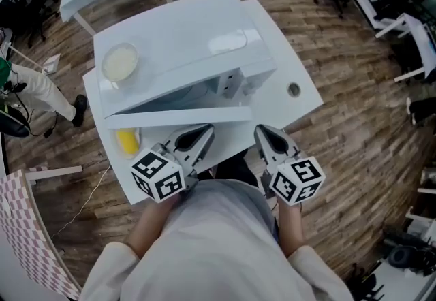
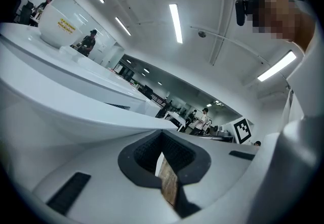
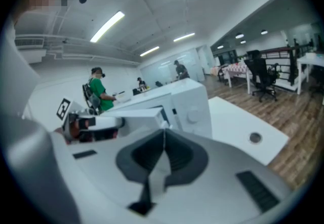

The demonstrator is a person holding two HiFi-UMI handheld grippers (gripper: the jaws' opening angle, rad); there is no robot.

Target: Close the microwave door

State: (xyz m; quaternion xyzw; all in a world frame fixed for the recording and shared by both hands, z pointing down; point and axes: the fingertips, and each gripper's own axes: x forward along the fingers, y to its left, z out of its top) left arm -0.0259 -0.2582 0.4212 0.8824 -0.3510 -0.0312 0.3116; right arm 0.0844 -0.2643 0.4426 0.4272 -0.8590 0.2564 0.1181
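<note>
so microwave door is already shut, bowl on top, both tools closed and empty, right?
No: the door is open, swung out from the microwave, as the head view shows. Bowl on top, left tool and right tool closed and empty: correct.

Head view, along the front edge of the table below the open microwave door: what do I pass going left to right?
yellow object → left gripper → right gripper
</note>
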